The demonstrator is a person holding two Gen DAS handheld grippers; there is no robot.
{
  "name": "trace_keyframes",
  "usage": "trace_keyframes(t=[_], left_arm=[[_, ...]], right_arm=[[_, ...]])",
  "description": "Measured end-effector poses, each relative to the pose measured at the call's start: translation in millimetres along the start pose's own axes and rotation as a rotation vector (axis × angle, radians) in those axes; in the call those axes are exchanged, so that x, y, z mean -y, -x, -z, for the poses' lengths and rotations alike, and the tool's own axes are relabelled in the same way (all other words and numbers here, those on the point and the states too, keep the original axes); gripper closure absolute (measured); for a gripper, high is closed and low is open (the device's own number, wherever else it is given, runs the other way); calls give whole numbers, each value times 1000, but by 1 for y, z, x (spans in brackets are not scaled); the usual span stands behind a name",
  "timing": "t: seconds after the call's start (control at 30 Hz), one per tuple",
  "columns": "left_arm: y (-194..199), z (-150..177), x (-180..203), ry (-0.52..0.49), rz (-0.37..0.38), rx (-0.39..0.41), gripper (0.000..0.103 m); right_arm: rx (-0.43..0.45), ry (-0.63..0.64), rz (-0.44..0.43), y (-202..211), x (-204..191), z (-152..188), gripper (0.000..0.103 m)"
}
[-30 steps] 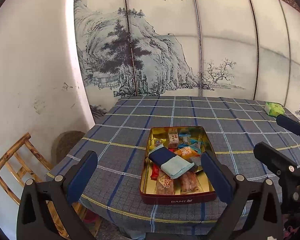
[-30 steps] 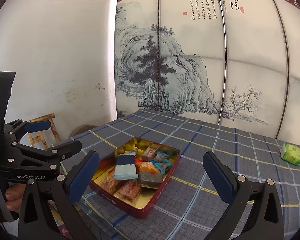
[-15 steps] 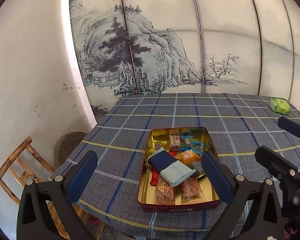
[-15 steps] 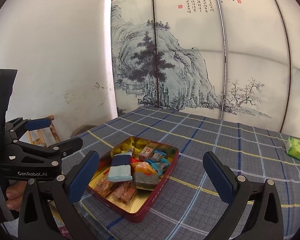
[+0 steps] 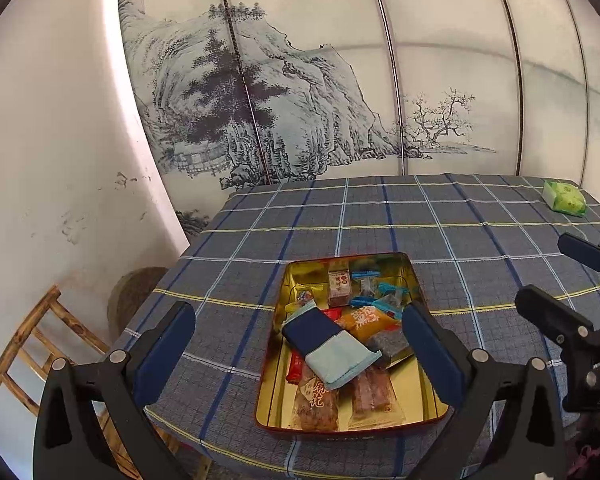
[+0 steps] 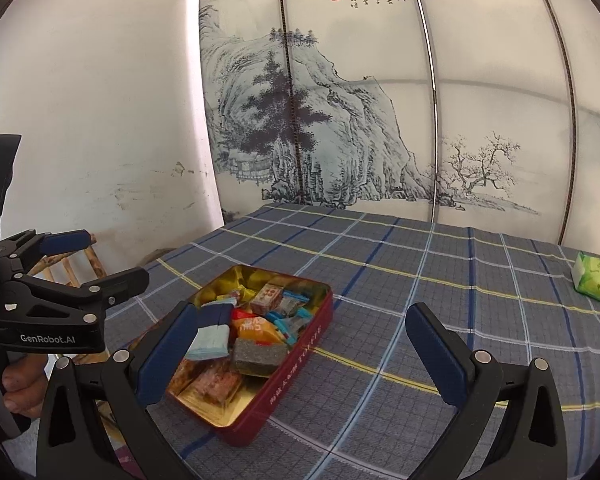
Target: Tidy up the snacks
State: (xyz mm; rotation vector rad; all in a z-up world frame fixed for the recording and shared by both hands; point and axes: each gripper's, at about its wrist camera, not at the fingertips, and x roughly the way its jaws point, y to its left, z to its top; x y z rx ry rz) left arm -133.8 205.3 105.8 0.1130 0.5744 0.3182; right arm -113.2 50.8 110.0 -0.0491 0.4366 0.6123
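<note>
Lying far right of the left gripper (image 5: pixel 300 344), green snack (image 5: pixel 565 198).

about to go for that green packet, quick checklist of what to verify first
1. Right gripper open and empty: ok.
2. Left gripper open and empty: ok.
3. Green packet in view, alone on the tablecloth: ok.
4. Path across the cloth to the packet unobstructed: ok.
5. Tin open, lid off: ok.
6. Free space in the tin for one more snack: cannot tell, its far end is crowded.
</note>
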Motion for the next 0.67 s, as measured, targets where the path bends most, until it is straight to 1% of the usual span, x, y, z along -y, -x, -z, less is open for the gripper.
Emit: trace_keyframes(t=[0.07,0.13,0.2,0.23,0.27,0.33,0.37,0.47,0.5,0.63,0.67], left_arm=[[-6,-2,5,-11,1,-11,0],[-12,-5,10,-20,12,-28,0],[-17,-8,13,-21,26,-40,0],[-19,-9,14,-16,34,-37,0],[-19,-11,14,-9,36,-28,0],[-21,-15,16,-5,10,-16,0],[-21,-17,15,1,13,-21,0],[-27,-21,13,18,34,-59,0],[-28,-21,13,22,34,-63,0],[-29,-21,12,8,-1,-85,0],[-29,-21,12,8,-8,-89,0]], right_arm=[[-24,-4,14,-6,21,1,0],[-69,-10,45,-15,52,4,0],[-137,-14,84,-27,89,11,0],[-169,-10,118,-32,110,15,0],[-212,-3,156,-38,133,21,0],[-309,-17,223,-50,178,35,0],[-359,-32,248,-55,202,43,0],[-468,-97,326,-63,264,61,0],[-493,-126,341,-64,284,66,0],[-543,-217,391,-68,334,79,0],[-526,-217,396,-67,339,79,0]])
